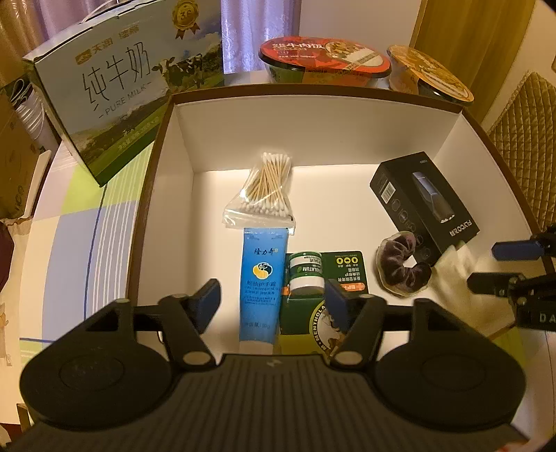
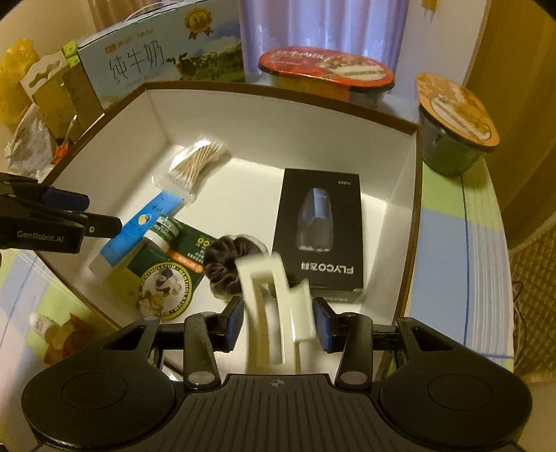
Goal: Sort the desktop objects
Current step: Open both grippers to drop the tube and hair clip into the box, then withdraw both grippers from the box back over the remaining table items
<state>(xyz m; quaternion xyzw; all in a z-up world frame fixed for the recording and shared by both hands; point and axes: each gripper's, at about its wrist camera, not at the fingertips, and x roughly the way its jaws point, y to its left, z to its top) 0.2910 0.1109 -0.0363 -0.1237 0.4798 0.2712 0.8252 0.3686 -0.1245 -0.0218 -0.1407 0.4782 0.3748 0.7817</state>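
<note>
My left gripper (image 1: 274,306) is hanging open over the tube (image 1: 262,278) in the box (image 1: 312,94); my right gripper (image 2: 278,321) is standing open around a blurred white clip (image 2: 274,306).

A table (image 1: 80,222) covered with a cloth checked in green, blue and white is seen under warm, dim light. Pale purple curtains (image 1: 253,31) are hung at the far side, and a quilted chair back (image 1: 521,121) is placed at the right.

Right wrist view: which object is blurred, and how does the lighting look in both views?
Right wrist view: the white hair clip between the open jaws is motion-blurred; the black box is sharp. Left wrist view: everything sharp, dim warm light, and a bright patch on the carton floor; fisheye bending in both.
</note>
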